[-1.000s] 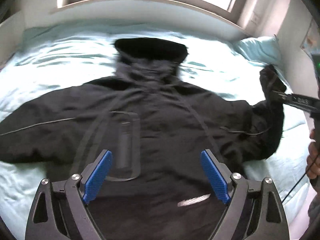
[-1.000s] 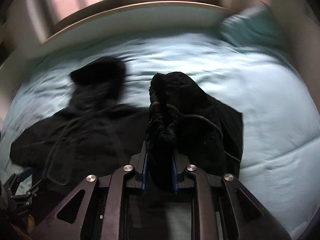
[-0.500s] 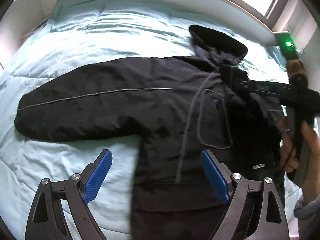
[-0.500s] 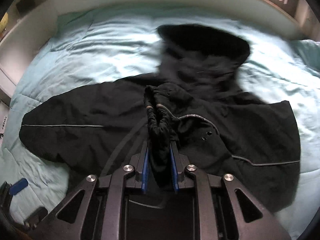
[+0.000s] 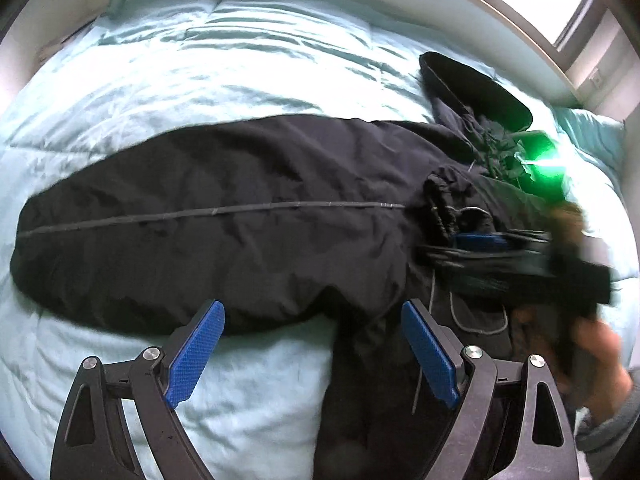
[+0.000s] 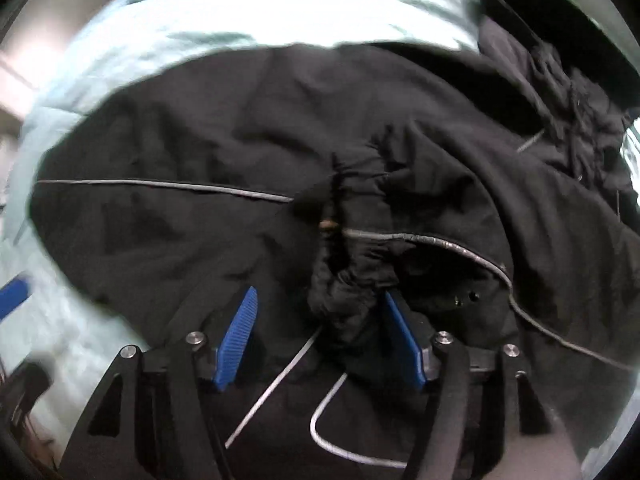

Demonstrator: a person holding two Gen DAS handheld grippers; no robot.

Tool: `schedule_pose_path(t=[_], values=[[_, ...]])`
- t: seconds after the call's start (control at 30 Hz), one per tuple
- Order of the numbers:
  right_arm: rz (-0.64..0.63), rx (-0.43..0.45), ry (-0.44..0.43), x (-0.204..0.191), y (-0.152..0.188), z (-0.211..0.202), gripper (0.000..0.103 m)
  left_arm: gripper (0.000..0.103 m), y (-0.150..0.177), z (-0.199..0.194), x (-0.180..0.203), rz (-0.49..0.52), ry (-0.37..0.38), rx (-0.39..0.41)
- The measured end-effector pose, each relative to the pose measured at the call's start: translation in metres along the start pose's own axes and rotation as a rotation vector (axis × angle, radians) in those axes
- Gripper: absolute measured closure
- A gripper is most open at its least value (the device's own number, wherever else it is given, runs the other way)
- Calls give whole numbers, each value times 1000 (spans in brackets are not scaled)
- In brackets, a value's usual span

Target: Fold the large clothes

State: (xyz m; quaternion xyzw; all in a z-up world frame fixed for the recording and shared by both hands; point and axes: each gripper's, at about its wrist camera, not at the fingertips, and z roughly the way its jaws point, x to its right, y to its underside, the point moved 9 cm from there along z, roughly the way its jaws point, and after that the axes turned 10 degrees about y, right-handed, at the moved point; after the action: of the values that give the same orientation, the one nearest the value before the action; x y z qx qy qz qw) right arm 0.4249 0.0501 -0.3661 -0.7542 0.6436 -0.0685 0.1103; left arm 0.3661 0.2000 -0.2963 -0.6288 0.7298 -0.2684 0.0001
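Both jaws stand wide, your right gripper (image 6: 316,336) releasing the elastic cuff (image 6: 348,280) at the black jacket (image 5: 224,224) centre on the bed (image 5: 240,64); next, take the nine-o'clock sleeve (image 5: 120,240) with your left gripper (image 5: 312,356).

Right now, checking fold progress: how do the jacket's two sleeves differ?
The left sleeve lies stretched out flat across the bed; the right sleeve is folded over the jacket's chest. The left sleeve's cuff rests on bedding; the right sleeve's gathered cuff sits between the open right gripper fingers. Both are black with a grey stripe.
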Motion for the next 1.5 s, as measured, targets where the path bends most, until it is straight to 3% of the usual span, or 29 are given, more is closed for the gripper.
schedule_pose_path(t=[0.1, 0.2, 0.23, 0.3, 0.37, 0.4, 0.47, 0.53, 0.6, 0.63, 0.73, 0.8, 0.87, 0.97, 1.03, 1.1, 1.2, 1.23, 1.33, 1.5], values=[[52, 114, -12, 34, 10, -49, 35, 13, -14, 12, 13, 31, 40, 0], [133, 161, 96, 91, 28, -65, 35, 13, -24, 32, 39, 47, 144, -22], [170, 150, 153, 118, 37, -64, 35, 13, -29, 45, 55, 48, 217, -35], [251, 95, 213, 167, 56, -50, 36, 13, -35, 64, 74, 45, 289, -59], [337, 35, 254, 209, 78, -32, 48, 13, -42, 93, 89, 28, 326, -88], [367, 17, 262, 225, 87, -25, 50, 14, -45, 105, 93, 24, 331, -99], [413, -5, 274, 244, 101, -16, 51, 31, -49, 133, 98, 27, 317, -146], [451, -20, 248, 255, 112, -7, 51, 41, -50, 153, 102, 39, 309, -184], [447, -25, 251, 256, 117, -3, 51, 74, -52, 161, 111, 61, 320, -190], [439, -26, 257, 255, 118, -3, 51, 84, -52, 163, 118, 74, 336, -203], [423, 0, 240, 249, 113, -20, 51, 85, -67, 134, 130, 124, 346, -121], [432, 52, 215, 250, 106, -40, 51, 85, -80, 106, 128, 100, 387, -57], [427, 86, 230, 254, 98, -50, 49, 85, -89, 86, 113, 82, 381, -16], [430, 59, 261, 269, 95, -34, 46, 79, -79, 106, 82, 45, 356, -108], [441, -9, 265, 268, 106, -1, 46, 78, -59, 136, 61, -17, 350, -233], [441, -69, 267, 272, 113, 26, 46, 78, -50, 146, 52, -50, 403, -239], [435, -73, 245, 275, 115, 29, 45, 73, -48, 135, 44, -116, 492, -253], [425, -81, 238, 277, 116, 26, 45, 71, -48, 126, 38, -120, 476, -241], [415, -91, 249, 278, 113, 13, 45, 71, -55, 98, 30, -59, 354, -184], [445, 55, 233, 277, 75, -26, 39, 68, -74, 57, 94, 96, 408, -94]])
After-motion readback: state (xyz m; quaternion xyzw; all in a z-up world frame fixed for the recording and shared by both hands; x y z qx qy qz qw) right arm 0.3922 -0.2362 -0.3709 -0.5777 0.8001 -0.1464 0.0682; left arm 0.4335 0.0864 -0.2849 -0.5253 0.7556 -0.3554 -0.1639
